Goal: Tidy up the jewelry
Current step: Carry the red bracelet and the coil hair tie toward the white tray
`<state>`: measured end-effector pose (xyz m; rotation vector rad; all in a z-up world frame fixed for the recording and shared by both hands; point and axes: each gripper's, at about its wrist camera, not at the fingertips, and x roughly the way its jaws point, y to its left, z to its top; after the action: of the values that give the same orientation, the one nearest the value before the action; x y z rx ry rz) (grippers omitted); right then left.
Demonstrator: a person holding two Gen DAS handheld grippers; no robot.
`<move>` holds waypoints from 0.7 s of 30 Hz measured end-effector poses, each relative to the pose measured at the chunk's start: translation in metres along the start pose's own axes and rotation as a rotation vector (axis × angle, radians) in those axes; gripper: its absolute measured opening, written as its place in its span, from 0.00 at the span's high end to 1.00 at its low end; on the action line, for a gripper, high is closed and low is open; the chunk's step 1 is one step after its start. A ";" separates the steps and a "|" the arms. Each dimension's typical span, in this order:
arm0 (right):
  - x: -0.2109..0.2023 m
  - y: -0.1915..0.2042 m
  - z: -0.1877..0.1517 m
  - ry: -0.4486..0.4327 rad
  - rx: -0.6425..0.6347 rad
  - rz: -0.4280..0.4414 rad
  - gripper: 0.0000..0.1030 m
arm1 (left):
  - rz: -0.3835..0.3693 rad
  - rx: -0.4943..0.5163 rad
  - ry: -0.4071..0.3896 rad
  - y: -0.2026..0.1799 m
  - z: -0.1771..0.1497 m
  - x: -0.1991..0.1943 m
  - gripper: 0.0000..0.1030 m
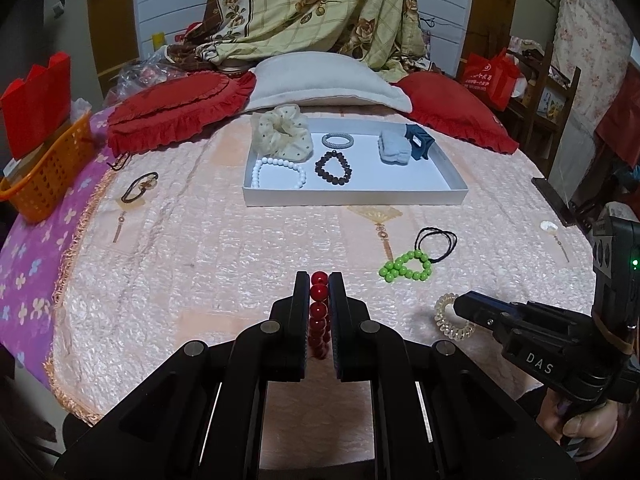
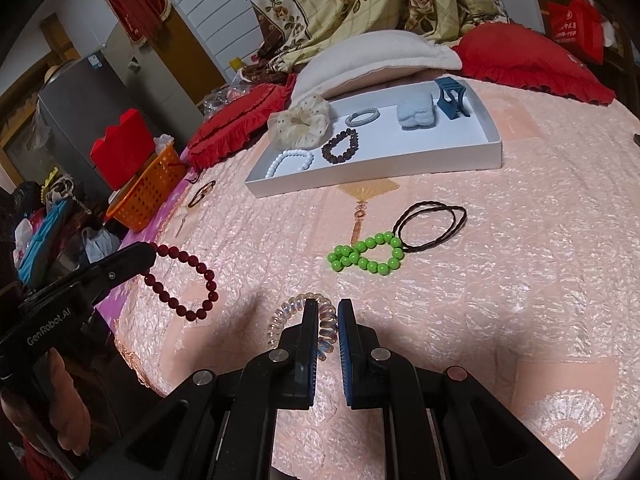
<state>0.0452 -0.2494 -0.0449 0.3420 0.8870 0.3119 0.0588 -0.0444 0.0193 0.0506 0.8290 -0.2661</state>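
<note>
So the tray [image 1: 456, 184] sits toward the back of the bedspread [image 1: 200, 264], just in front of the pillow [image 1: 328, 80] and the two cushions either side of it. Inside the tray: a scrunchie [image 1: 282, 132] in the back left corner, one bead bracelet [image 1: 279, 173] in front of it, another bead bracelet [image 1: 333, 169] to its right, a small ring band [image 1: 338, 141] behind that, and a folded cloth [image 1: 394, 147] with a claw clip [image 1: 420, 141] touching it on the right. Nearer, right of centre, a bead bracelet [image 1: 406, 267] touches a loop of cord [image 1: 436, 242] behind it. A basket [image 1: 48, 168] sits at the far left edge.
</note>
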 end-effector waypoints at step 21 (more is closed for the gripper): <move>0.003 -0.024 0.036 -0.020 0.018 0.022 0.91 | 0.026 0.025 0.057 -0.003 0.034 0.021 0.92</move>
<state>0.0787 -0.2754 -0.0356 0.3712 0.8674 0.3205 0.0965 -0.0569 0.0272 0.0928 0.8815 -0.2511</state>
